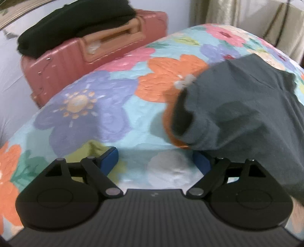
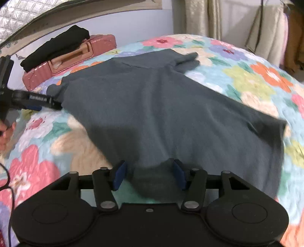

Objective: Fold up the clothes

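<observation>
A dark grey T-shirt (image 2: 171,106) lies spread on the floral bedspread (image 2: 252,83). In the left wrist view its sleeve (image 1: 191,121) hangs at the right, just above my left gripper's right pad. My left gripper (image 1: 157,161) is open, jaws wide apart, with only bedspread between them. It also shows in the right wrist view (image 2: 34,102) at the shirt's left sleeve. My right gripper (image 2: 149,174) is open, its blue pads either side of a raised fold of the shirt's near edge (image 2: 152,180), not closed on it.
A pink suitcase (image 1: 106,49) lies at the bed's far left with folded black clothes (image 1: 76,24) on top; both show in the right wrist view (image 2: 76,55). Beige curtains (image 2: 209,17) hang behind the bed. The floral bedspread (image 1: 91,114) is bare left of the shirt.
</observation>
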